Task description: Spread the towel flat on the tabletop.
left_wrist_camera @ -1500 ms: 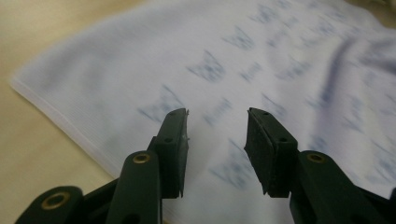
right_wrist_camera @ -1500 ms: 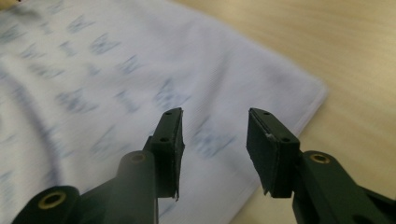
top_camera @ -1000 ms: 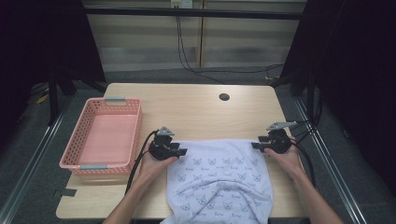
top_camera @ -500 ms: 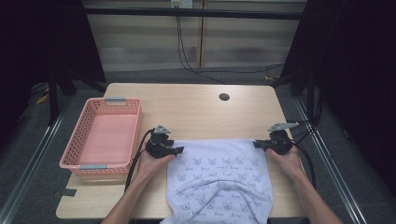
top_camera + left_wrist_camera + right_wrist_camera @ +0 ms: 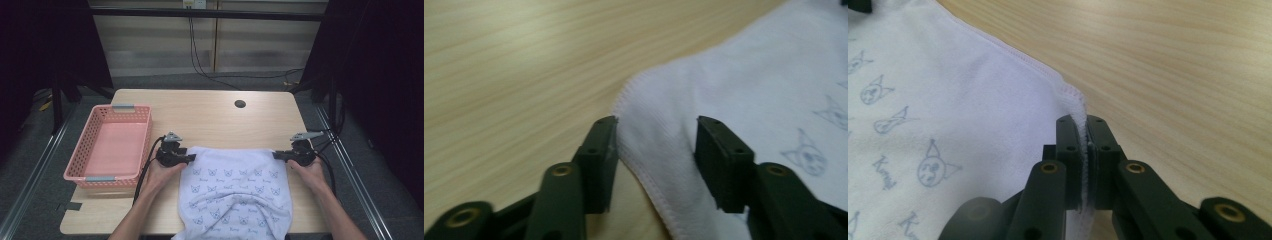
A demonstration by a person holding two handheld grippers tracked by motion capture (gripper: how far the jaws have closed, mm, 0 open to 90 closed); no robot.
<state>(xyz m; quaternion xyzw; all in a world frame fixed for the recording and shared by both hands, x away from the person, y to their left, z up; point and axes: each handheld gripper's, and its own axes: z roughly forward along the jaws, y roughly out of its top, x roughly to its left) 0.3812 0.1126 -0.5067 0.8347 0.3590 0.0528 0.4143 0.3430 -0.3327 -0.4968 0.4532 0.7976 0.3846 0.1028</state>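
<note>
Cloth [image 5: 235,190]: white with small blue cat-face prints, spread on the near half of the bench [image 5: 210,117], its near end hanging over the near edge
Left gripper [image 5: 186,159]: at the cloth's far-left corner; jaws parted, the stitched corner lying between them (neither pad pressed onto it)
Right gripper [image 5: 277,154]: at the far-right corner; jaws closed on the hem, a thin strip of fabric pinched between the pads
Hands: left hand [image 5: 161,172] and right hand [image 5: 309,170] each behind their tool, forearms entering from the near edge
Basket [image 5: 85,167]: pink, along the left edge of the bench, well apart from the cloth
</note>
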